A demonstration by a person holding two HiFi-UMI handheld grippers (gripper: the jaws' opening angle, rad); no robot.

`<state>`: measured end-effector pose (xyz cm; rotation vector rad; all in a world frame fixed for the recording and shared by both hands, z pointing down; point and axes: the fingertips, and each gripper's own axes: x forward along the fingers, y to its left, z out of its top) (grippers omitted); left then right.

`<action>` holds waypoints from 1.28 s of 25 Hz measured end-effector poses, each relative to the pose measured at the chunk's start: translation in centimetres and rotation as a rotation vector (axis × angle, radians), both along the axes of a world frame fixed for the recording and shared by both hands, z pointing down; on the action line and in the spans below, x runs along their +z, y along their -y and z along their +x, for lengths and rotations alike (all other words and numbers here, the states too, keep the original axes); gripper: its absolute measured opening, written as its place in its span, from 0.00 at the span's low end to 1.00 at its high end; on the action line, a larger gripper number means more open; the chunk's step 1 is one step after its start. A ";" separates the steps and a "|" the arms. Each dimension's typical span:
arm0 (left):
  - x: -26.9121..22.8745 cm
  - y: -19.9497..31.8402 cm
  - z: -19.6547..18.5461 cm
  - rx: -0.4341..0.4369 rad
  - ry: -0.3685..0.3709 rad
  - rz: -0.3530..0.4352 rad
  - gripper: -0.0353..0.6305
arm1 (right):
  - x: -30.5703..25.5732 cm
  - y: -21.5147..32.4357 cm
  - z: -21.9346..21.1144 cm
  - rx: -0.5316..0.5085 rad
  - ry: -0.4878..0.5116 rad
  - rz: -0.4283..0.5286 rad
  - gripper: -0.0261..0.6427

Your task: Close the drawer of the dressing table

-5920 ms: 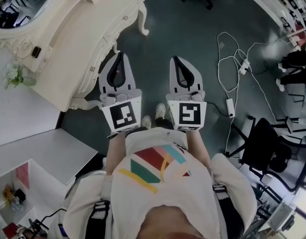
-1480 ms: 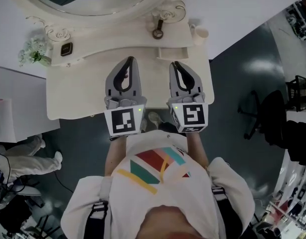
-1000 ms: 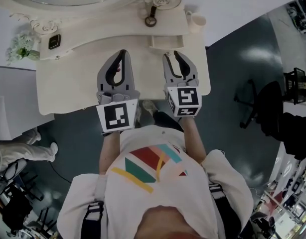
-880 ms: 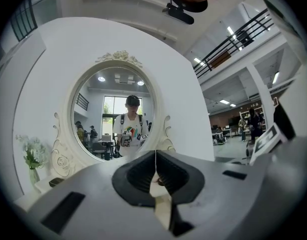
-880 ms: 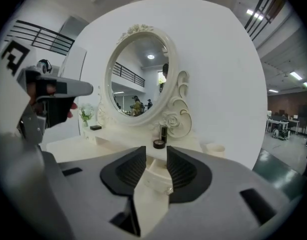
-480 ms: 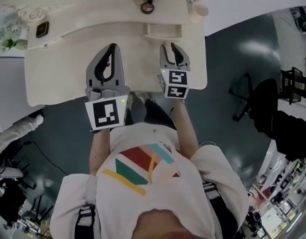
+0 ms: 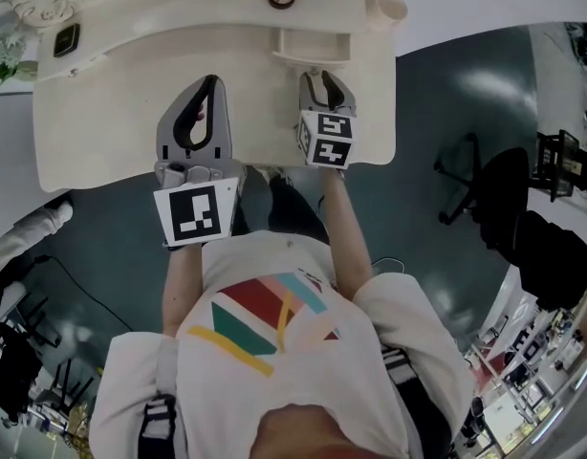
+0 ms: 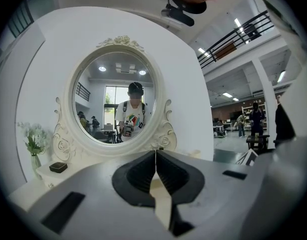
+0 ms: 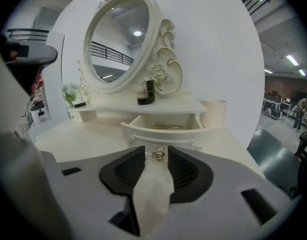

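The right gripper's [image 9: 156, 150] jaws have just been opening and stand apart. The gold knob [image 9: 159, 154] of the open drawer [image 9: 163, 132] shows in the gap at their tips, with neither pad pressing it. The left gripper's [image 8: 155, 153] jaws are closed tip to tip on nothing, over the bare top of the dressing table [image 7: 102, 113]. The drawer juts from the low shelf at the table's back, with a cup [image 9: 213, 114] just beside its right side and open tabletop to its left.

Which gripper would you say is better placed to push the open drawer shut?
Right. The right gripper faces the open drawer head-on; its jaws have just been opening, with the gold knob lined up between them, ungripped. The left gripper is shut and faces the mirror.
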<state>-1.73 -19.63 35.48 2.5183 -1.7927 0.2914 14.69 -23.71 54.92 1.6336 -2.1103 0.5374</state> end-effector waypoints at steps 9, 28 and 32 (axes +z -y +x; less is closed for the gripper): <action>1.2 -0.3 -0.7 -0.020 0.015 -0.028 0.06 | 1.9 0.2 0.3 0.038 0.021 -0.040 0.20; 2.0 0.2 -0.9 -0.027 0.016 -0.046 0.06 | 2.1 0.2 0.5 0.045 -0.023 -0.035 0.17; 2.0 0.2 -1.1 -0.031 0.014 -0.043 0.06 | 2.1 0.2 0.5 0.039 -0.037 -0.034 0.17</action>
